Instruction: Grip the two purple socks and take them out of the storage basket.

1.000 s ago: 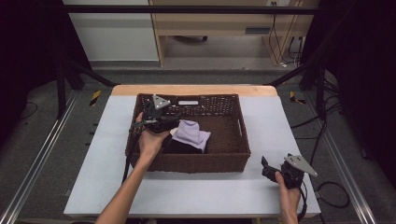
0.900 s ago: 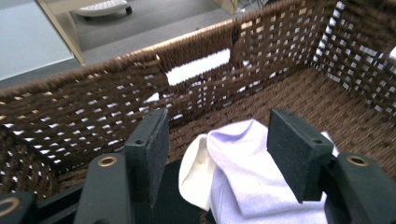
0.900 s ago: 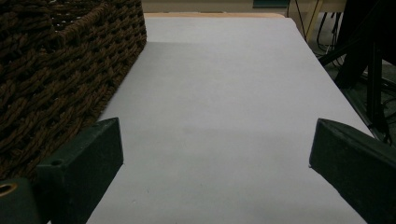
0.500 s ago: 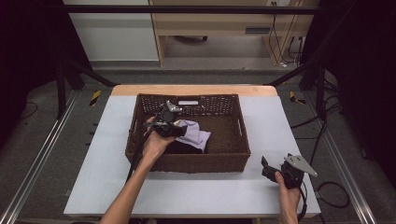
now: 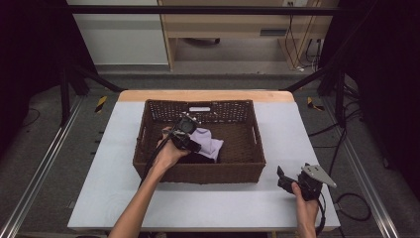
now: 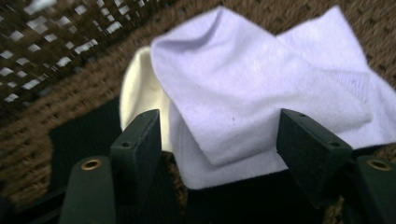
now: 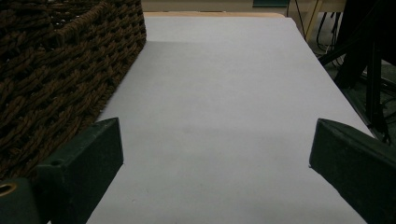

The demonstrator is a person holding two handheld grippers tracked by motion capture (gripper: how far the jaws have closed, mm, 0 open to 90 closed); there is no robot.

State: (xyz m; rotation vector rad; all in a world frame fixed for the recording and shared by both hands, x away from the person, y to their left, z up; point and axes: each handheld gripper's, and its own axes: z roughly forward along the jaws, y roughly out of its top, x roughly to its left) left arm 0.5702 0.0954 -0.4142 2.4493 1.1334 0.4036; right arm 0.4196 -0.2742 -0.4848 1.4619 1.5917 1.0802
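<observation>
A brown wicker basket [image 5: 245,167] stands in the middle of the white table [image 5: 297,129]. Inside it lies a folded lavender cloth [image 5: 210,143] on a black cloth [image 6: 233,200], with a cream cloth [image 6: 140,95] under its left edge. My left gripper [image 5: 194,146] is inside the basket, tilted down over the cloths; in the left gripper view it [image 6: 219,133] stands open with the lavender cloth [image 6: 261,88] just beyond its jaws. My right gripper [image 5: 283,177] rests open at the table's front right, its jaws [image 7: 215,140] wide apart over bare table beside the basket wall [image 7: 56,65].
The basket's rear wall has a handle slot [image 5: 199,108]. Metal rails [image 5: 47,158] run along the floor on both sides of the table. Cables [image 5: 354,208] lie on the floor at the right. A wooden cabinet [image 5: 233,29] stands behind the table.
My left gripper has moved right and forward inside the basket, from the back left corner to over the lavender cloth. The right gripper has stayed put.
</observation>
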